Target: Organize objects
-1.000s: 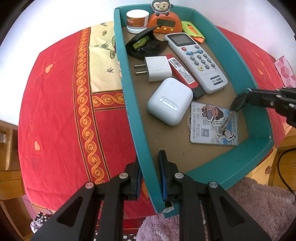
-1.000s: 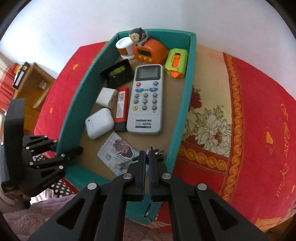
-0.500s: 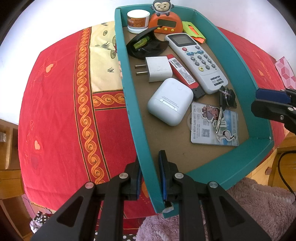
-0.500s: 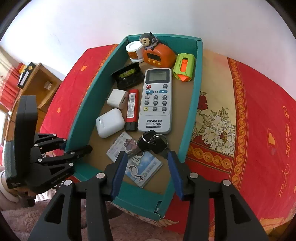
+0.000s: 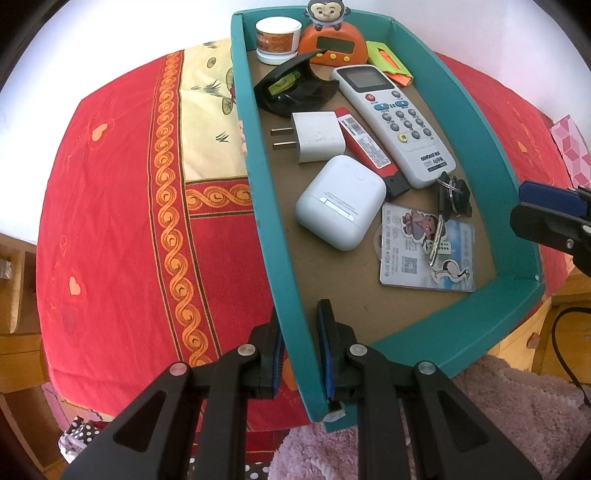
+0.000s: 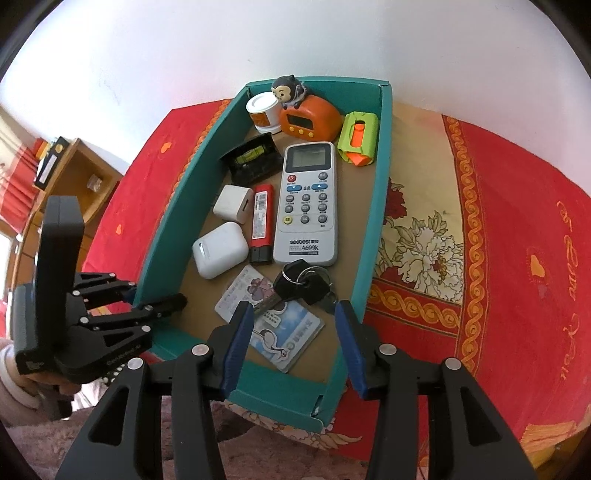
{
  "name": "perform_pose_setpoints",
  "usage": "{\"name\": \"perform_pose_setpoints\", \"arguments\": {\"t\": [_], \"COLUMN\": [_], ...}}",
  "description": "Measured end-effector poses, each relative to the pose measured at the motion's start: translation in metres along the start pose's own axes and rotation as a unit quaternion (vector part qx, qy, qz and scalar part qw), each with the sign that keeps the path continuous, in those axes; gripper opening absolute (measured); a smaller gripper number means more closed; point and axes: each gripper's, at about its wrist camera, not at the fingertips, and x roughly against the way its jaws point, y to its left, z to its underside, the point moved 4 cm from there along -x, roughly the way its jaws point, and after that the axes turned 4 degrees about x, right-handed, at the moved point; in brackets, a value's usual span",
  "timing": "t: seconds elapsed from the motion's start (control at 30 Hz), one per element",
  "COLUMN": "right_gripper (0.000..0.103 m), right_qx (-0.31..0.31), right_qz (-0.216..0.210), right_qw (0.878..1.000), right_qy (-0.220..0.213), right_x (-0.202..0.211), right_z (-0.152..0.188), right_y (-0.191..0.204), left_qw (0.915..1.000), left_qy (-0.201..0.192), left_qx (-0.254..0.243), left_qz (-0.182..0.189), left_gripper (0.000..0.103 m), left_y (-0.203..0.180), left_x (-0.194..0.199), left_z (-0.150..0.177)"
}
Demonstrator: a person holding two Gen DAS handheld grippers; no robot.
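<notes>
A teal box point(image 5: 258, 184) stands on a red cloth. My left gripper point(image 5: 301, 332) is shut on its left wall near the front corner. A bunch of black keys point(image 6: 303, 282) lies inside, partly on a picture card point(image 6: 291, 332) and just below a white remote point(image 6: 308, 203). My right gripper point(image 6: 293, 314) hangs open above the keys and card, with nothing pressed between its blue pads. The left wrist view shows the keys point(image 5: 452, 195) free on the card point(image 5: 428, 258) and the right gripper point(image 5: 546, 214) off by the box's right wall.
The box also holds a white earbud case point(image 5: 340, 201), a charger plug point(image 5: 317, 136), a red stick point(image 5: 365, 147), a black level case point(image 5: 295, 88), an orange clock point(image 5: 332, 42), a white jar point(image 5: 277, 35) and a green cutter point(image 5: 389, 62). Wooden furniture point(image 6: 74, 177) and a pink rug point(image 5: 498, 406) lie around.
My right gripper opened and let go of the keys, which now lie on the card by the remote. It then drew back a little. The left gripper kept still on the box wall.
</notes>
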Motion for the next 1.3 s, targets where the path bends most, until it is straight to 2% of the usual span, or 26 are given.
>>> {"name": "perform_pose_setpoints", "arguments": {"t": [0.27, 0.37, 0.43, 0.53, 0.7, 0.77, 0.87, 0.97, 1.3], "right_gripper": [0.048, 0.048, 0.049, 0.053, 0.059, 0.072, 0.081, 0.086, 0.086], "right_qx": [-0.003, -0.002, -0.002, -0.004, -0.009, -0.012, -0.027, -0.040, -0.071], "right_qz": [-0.004, -0.001, 0.003, 0.008, 0.028, 0.043, 0.069, 0.088, 0.113], "right_qw": [1.000, 1.000, 1.000, 0.999, 0.997, 0.995, 0.991, 0.987, 0.979], "right_qy": [-0.010, -0.020, -0.030, -0.044, -0.075, -0.091, -0.116, -0.129, -0.151], "right_x": [0.003, 0.010, 0.017, 0.028, 0.046, 0.053, 0.061, 0.064, 0.067], "right_z": [0.000, -0.002, -0.004, -0.008, -0.016, -0.019, -0.021, -0.020, -0.013], "right_y": [0.000, 0.000, 0.000, -0.001, -0.006, -0.009, -0.018, -0.029, -0.044], "left_qw": [0.9998, 0.9991, 0.9984, 0.9967, 0.9927, 0.9907, 0.9868, 0.9830, 0.9794], "left_qy": [-0.017, -0.036, -0.053, -0.079, -0.118, -0.132, -0.155, -0.174, -0.186], "left_qx": [0.012, 0.019, 0.020, 0.016, 0.022, 0.031, 0.039, 0.043, 0.070], "left_qz": [-0.004, -0.005, -0.004, -0.003, -0.002, -0.007, -0.024, -0.038, -0.033], "left_gripper": [0.018, 0.028, 0.041, 0.053, 0.061, 0.063, 0.081, 0.082, 0.082], "left_y": [0.002, 0.002, -0.001, -0.008, -0.017, -0.020, -0.022, -0.024, -0.032], "left_x": [0.023, 0.042, 0.055, 0.072, 0.091, 0.094, 0.096, 0.096, 0.086], "left_z": [-0.012, -0.019, -0.024, -0.033, -0.041, -0.047, -0.052, -0.058, -0.065]}}
